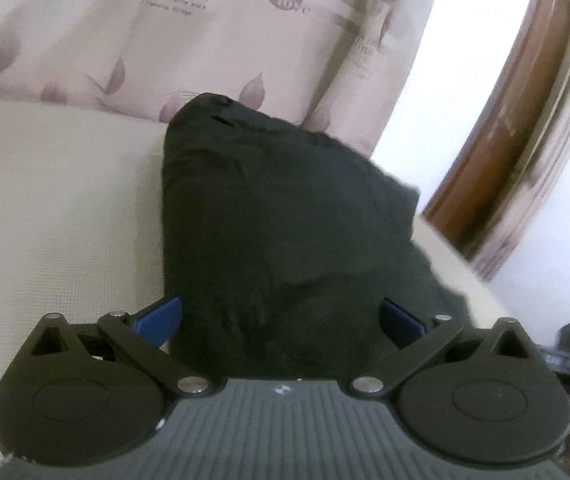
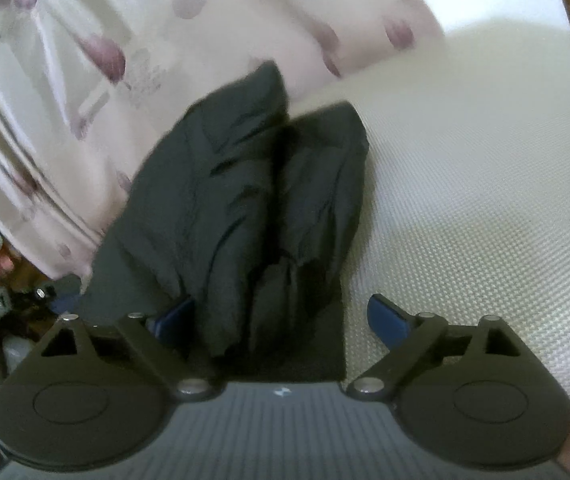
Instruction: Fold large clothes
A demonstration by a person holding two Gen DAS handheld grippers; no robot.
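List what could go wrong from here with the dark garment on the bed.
1. The black garment lies bunched between the right gripper's open fingers; a pull now would leave it behind.
2. Its end hangs past the cream mattress edge, so it may slide off.
3. The left gripper straddles thick fabric and may catch only one layer.
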